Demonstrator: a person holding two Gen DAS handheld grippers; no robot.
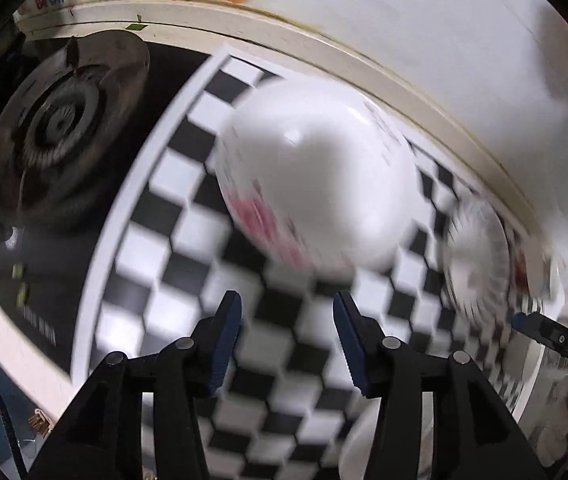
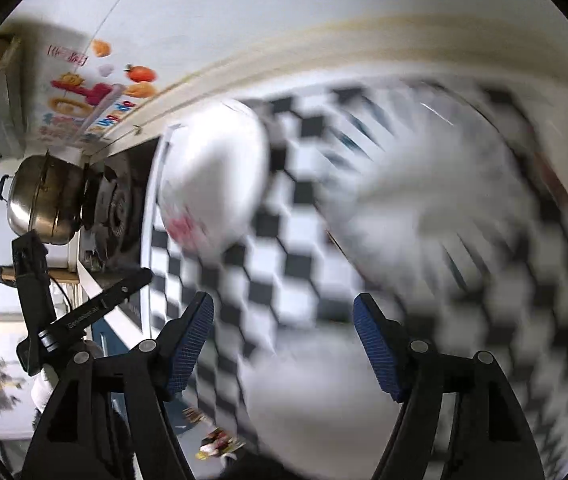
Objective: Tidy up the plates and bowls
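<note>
Two grippers, both with jaws spread and holding nothing. Checkered mat point(image 1: 172, 256) covers the surface beside a gas burner point(image 1: 56, 128). White bowl point(image 1: 316, 176) with red print sits on the mat ahead of the left gripper point(image 1: 287, 320); smaller ribbed dish point(image 1: 478, 256) lies near the wall. Right gripper point(image 2: 284, 322) faces a heavily blurred white dish; steel pot point(image 2: 44, 200) at far left.

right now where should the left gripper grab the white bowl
Grip the bowl by its near rim edge, coming in low over the checkered mat. It looks upside down, its dome too smooth and wide for the open left gripper.
</note>
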